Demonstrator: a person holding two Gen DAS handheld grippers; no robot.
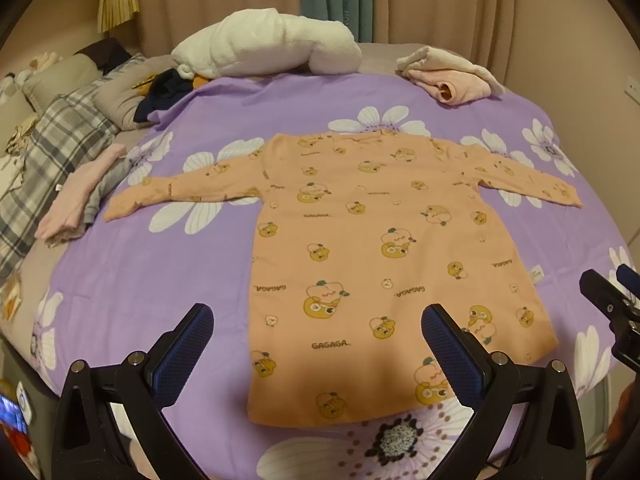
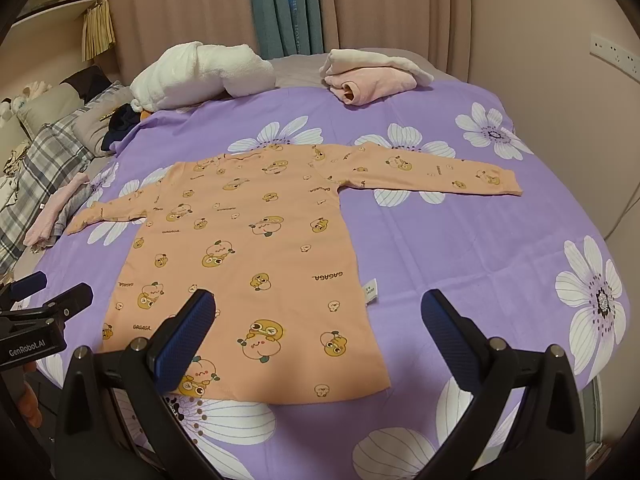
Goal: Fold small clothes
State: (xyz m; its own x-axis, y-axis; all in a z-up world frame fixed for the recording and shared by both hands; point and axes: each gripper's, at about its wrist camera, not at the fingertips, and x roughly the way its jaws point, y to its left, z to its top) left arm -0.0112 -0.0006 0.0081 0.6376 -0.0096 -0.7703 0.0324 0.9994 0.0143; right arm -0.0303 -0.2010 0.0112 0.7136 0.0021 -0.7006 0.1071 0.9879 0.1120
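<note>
Shirt point(image 1: 360, 248) lies flat on the bed point(image 1: 160, 280), sleeves spread for folding; both grippers point(image 1: 316, 344) point(image 2: 316, 340) hover wide, empty.

Left gripper point(image 1: 317, 344) spread wide, right gripper point(image 2: 318, 330) likewise

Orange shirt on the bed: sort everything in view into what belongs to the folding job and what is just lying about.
Part of the job:
- orange shirt, spread flat, sleeves out
- left gripper, open
- right gripper, open
- purple flowered sheet under the shirt

Lying about:
- white fluffy bundle
- pink garment pile
- pink and grey clothes
- plaid cloth
</note>
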